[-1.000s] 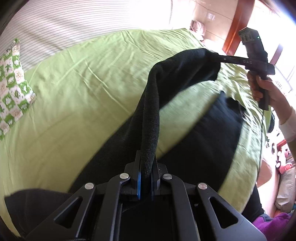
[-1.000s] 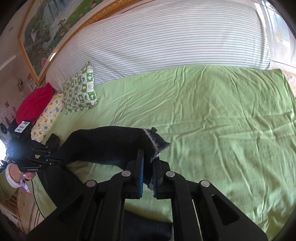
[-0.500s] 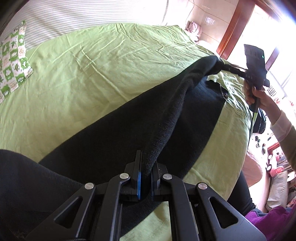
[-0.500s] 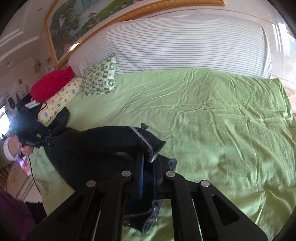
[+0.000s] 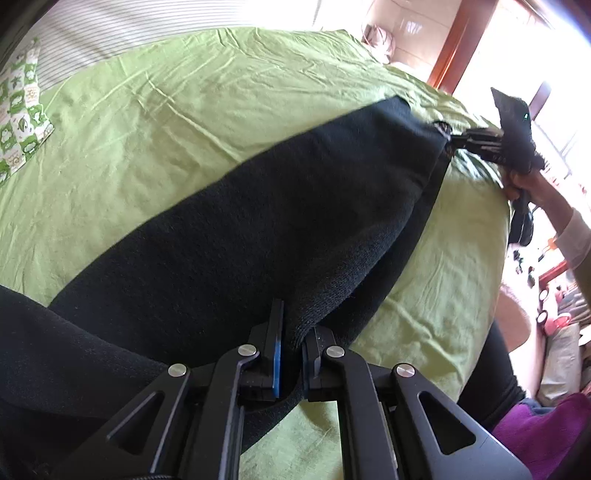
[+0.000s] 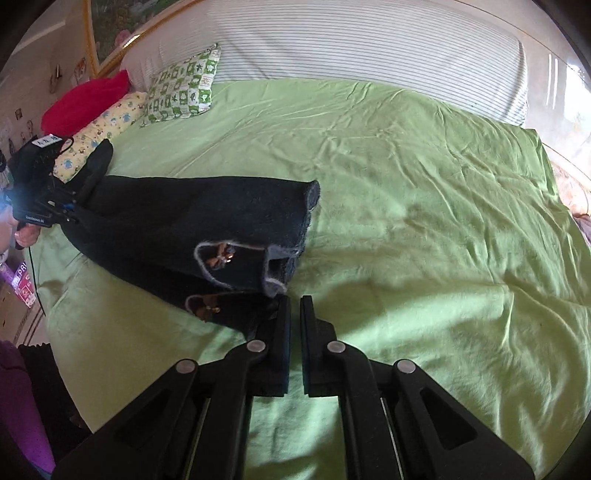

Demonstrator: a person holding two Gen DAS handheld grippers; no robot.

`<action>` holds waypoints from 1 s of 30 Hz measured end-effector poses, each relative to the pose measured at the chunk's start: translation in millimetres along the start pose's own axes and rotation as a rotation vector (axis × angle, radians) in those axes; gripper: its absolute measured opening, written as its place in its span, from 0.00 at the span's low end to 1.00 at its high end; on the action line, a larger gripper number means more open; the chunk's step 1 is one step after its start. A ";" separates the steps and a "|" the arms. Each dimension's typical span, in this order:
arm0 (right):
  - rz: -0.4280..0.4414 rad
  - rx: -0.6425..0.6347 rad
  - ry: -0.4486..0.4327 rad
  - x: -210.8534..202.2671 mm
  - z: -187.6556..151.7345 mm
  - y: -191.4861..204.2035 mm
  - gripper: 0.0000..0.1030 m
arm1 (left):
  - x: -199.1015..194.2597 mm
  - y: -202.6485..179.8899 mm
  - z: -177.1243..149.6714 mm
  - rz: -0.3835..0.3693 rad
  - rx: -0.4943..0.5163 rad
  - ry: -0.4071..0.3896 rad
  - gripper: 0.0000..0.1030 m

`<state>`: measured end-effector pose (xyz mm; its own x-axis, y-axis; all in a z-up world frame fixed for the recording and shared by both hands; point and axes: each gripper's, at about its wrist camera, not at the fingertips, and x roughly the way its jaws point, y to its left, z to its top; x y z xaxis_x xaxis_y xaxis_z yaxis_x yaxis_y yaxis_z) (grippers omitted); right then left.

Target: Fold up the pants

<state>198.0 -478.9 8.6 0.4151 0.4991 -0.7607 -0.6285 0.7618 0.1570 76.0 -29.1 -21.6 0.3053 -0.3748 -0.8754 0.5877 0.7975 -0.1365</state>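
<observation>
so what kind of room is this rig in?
Most likely a home bedroom: a wide bed under a wrinkled light-green sheet, a long white striped bolster along its head, a green-and-white patterned pillow, and a gold-framed painting on the wall above.
</observation>
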 end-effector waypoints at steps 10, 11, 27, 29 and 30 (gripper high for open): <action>-0.018 0.129 -0.120 -42.5 6.2 29.3 0.50 | -24.8 -6.7 -10.8 -0.024 -0.038 -0.065 0.40; 0.002 0.125 -0.150 -45.4 9.3 40.3 0.62 | -27.9 -6.7 -11.8 -0.023 -0.043 -0.074 0.41; 0.396 0.094 -0.108 56.3 81.4 205.5 0.62 | -131.1 104.4 -76.1 0.149 -0.337 -0.255 0.48; 0.432 0.079 -0.088 69.1 88.8 220.5 0.62 | -143.2 121.9 -83.8 0.174 -0.369 -0.270 0.49; 0.446 0.067 -0.075 76.7 93.6 229.8 0.62 | -151.1 134.0 -88.3 0.196 -0.390 -0.278 0.50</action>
<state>147.0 -226.9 45.3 0.1611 0.8111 -0.5622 -0.7139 0.4891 0.5011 42.4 176.1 51.4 0.6005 -0.2701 -0.7526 0.1926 0.9624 -0.1916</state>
